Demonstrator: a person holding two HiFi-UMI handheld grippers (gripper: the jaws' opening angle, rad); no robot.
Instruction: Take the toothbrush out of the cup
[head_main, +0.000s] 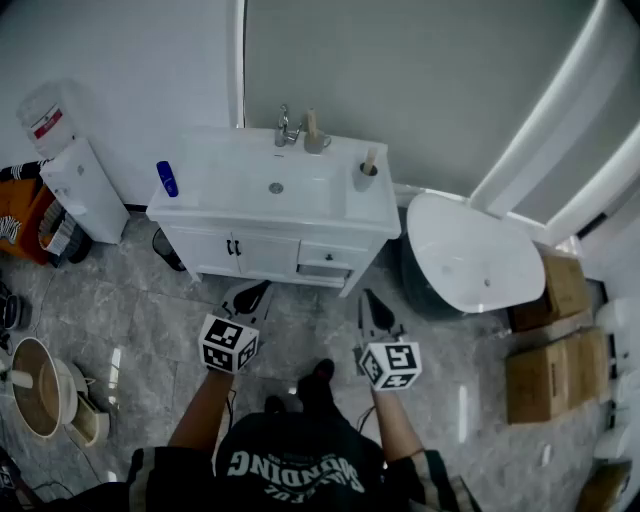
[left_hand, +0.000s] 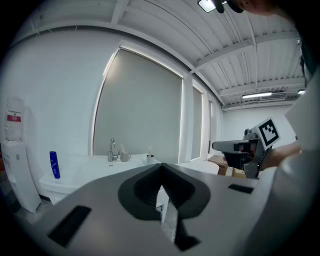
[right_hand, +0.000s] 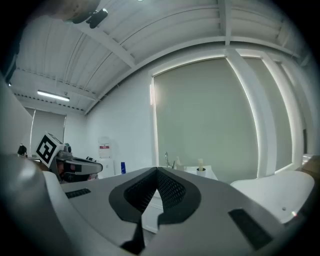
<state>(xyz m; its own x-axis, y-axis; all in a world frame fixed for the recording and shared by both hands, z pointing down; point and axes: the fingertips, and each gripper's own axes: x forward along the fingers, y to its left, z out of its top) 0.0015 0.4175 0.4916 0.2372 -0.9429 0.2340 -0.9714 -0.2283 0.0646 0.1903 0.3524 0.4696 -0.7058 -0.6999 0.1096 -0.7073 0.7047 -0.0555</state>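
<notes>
A small dark cup (head_main: 367, 177) stands on the right end of the white vanity top (head_main: 225, 200), with a pale toothbrush (head_main: 370, 159) upright in it. The cup (left_hand: 150, 159) shows far off in the left gripper view, and the cup (right_hand: 201, 172) with the toothbrush (right_hand: 201, 163) shows far off in the right gripper view. My left gripper (head_main: 250, 297) and right gripper (head_main: 377, 312) hang side by side over the floor in front of the vanity, well short of the cup. The left gripper (left_hand: 161, 167) and the right gripper (right_hand: 157, 171) are both shut with nothing in them.
A faucet (head_main: 285, 128) and a grey mug (head_main: 316, 142) stand behind the basin; a blue bottle (head_main: 167, 178) stands at the vanity's left end. A water dispenser (head_main: 75, 180) is at the left, a white bathtub (head_main: 470, 255) at the right, with cardboard boxes (head_main: 545, 370) beyond it.
</notes>
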